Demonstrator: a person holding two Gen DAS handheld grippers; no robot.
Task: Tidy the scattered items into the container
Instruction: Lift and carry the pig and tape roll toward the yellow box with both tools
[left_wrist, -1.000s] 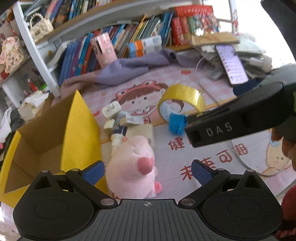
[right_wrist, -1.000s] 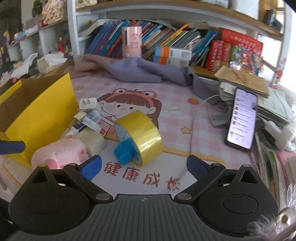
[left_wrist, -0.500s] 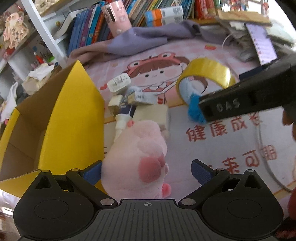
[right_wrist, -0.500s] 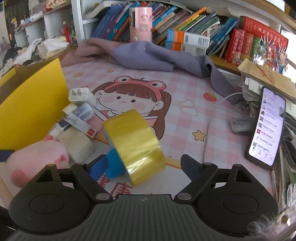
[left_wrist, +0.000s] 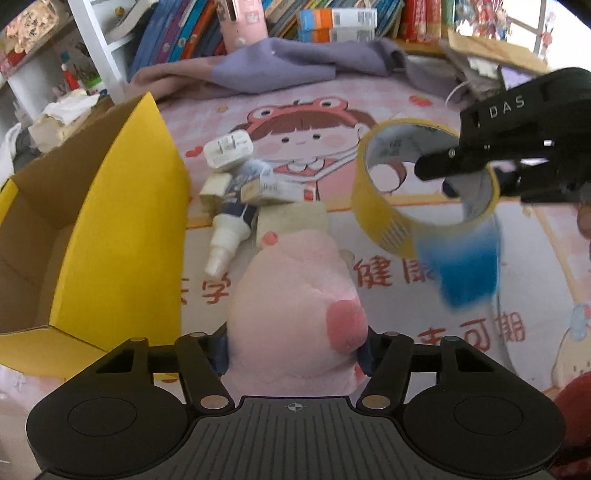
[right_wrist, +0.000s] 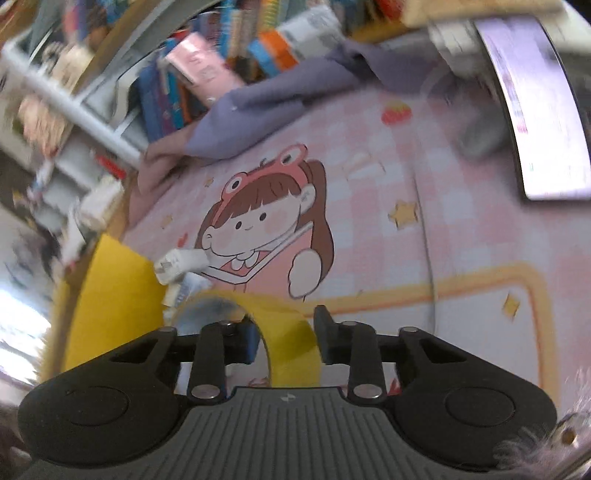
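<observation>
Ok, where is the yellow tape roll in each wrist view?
Left wrist: yellow tape roll right of centre, lifted, its wall between the right gripper's jaws.
Right wrist: bottom centre, wall between the jaws.
Shared landmark: white charger plug.

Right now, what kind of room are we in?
Probably a child's bedroom or study corner at home: a shelf packed with books, a pink cartoon mat printed with a girl in a frog hat, and a plush toy beside a yellow cardboard box.
</observation>
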